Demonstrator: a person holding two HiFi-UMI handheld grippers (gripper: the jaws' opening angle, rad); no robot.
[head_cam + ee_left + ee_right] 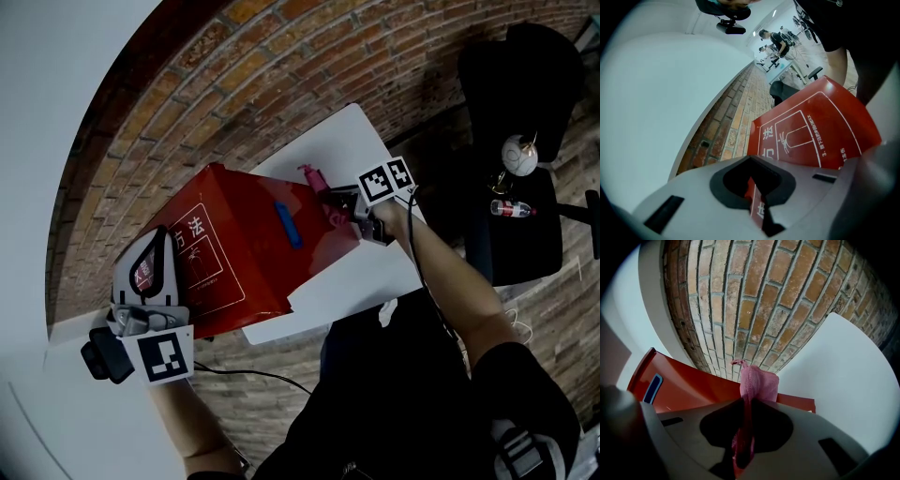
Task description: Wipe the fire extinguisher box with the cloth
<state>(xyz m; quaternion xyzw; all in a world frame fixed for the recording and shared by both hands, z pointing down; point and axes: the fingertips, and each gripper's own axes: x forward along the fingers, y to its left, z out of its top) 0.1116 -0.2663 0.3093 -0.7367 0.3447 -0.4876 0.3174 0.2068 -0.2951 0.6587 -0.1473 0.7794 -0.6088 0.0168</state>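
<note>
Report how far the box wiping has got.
Done: the right gripper clamps the pink cloth; the left gripper pinches an edge of the red box. In hand: the cloth is at the box's far edge. Left: the wiping; which faces are clean cannot be told.

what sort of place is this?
Likely an indoor office or lab: brick floor, white table, black office chair, and more desks in the background.
</note>
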